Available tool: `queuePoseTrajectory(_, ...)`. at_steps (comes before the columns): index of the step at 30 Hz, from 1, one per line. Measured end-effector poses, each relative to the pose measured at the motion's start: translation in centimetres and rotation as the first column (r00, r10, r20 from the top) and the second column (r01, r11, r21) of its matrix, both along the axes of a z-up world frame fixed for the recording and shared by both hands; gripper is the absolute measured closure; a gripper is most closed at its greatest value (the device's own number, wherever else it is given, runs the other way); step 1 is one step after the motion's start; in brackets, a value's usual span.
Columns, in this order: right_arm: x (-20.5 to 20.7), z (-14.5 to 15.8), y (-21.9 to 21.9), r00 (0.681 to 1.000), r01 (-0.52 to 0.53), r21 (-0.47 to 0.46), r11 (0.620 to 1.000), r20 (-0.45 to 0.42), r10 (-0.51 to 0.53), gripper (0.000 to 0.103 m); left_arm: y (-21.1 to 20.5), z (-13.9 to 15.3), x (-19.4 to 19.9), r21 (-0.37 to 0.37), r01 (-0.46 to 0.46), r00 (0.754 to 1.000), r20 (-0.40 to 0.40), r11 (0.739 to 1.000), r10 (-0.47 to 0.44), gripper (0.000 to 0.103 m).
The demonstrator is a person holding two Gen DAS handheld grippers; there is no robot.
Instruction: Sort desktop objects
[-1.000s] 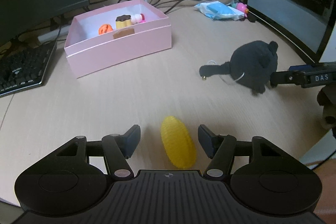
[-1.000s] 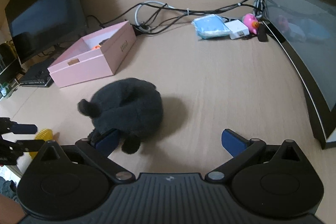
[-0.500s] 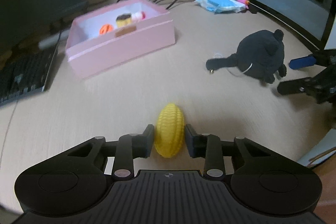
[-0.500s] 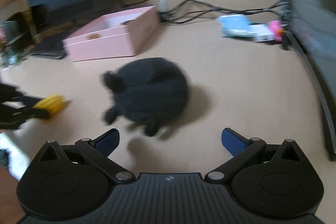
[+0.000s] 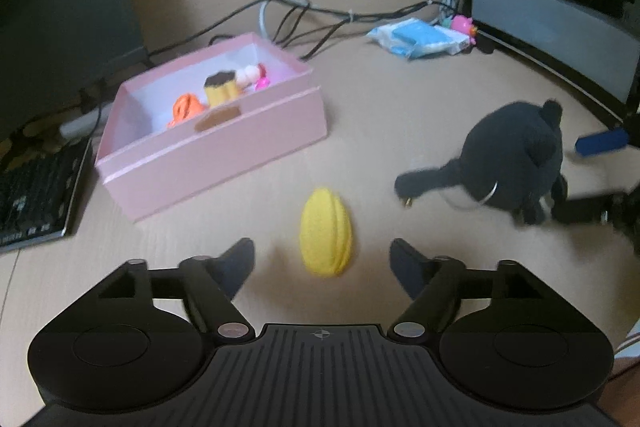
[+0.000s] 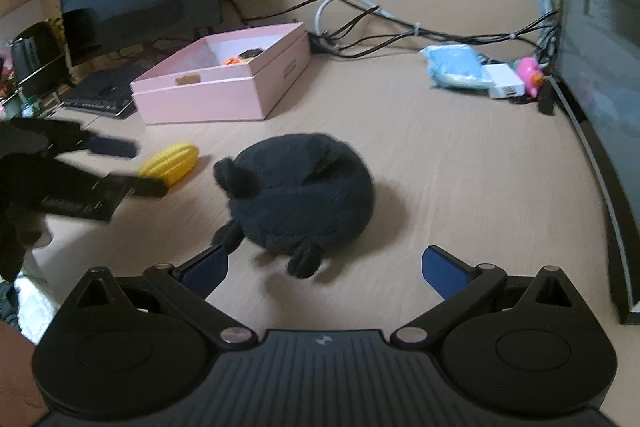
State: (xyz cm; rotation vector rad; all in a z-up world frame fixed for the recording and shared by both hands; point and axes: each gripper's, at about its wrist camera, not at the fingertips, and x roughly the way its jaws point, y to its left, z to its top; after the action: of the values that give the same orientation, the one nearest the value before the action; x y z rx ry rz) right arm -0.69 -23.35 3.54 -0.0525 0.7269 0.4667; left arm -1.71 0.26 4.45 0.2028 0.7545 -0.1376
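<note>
**Three or four bits boxed, two big ones still out**

A few small toys already sit in the pink rectangular cardboard box [image 5: 224, 135]: an orange one [image 5: 185, 108], a yellow block with a dark top [image 5: 220, 89] and a pink-and-white one [image 5: 254, 75]. So the sort looks maybe halfway, I'd guess.

Left on the pale wooden table [image 5: 380, 99]: the yellow ribbed corn-shaped toy [image 5: 326, 231], lying free just ahead of the left claw [image 5: 322, 261], which is spread wide and gripping nothing. The black fluffy plush toy [image 6: 298, 193] sits just in front of the right claw [image 6: 324, 265], also wide open and empty. Both are near the box but not in it.

There's also a blue-and-white packet [image 6: 460, 67] and a pink duck figure [image 6: 530, 71] by the monitor; can't tell if those count.
</note>
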Motion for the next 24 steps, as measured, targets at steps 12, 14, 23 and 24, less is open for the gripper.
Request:
queuePoseTrajectory(12,0.4,0.8,0.9,0.999,-0.019,0.005,1.000,0.029,0.019,0.000,3.5,-0.3,0.7,0.090,-0.231,0.973,0.014,0.969,0.231,0.006)
queuePoseTrajectory(14,0.3,0.7,1.0,0.999,-0.019,-0.005,1.000,0.035,0.019,0.000,3.9,-0.4,1.0,0.096,-0.278,0.961,0.011,0.956,0.278,0.005)
queuePoseTrajectory(23,0.0,0.8,0.2,0.997,0.027,-0.013,1.000,0.071,-0.026,0.000,3.3,0.1,0.7,-0.072,-0.264,0.965,-0.017,0.962,0.263,0.001)
queuePoseTrajectory(24,-0.1,0.7,0.2,0.997,0.030,-0.015,0.999,0.070,-0.029,0.000,2.9,0.0,0.7,-0.082,-0.248,0.969,-0.015,0.965,0.248,0.001)
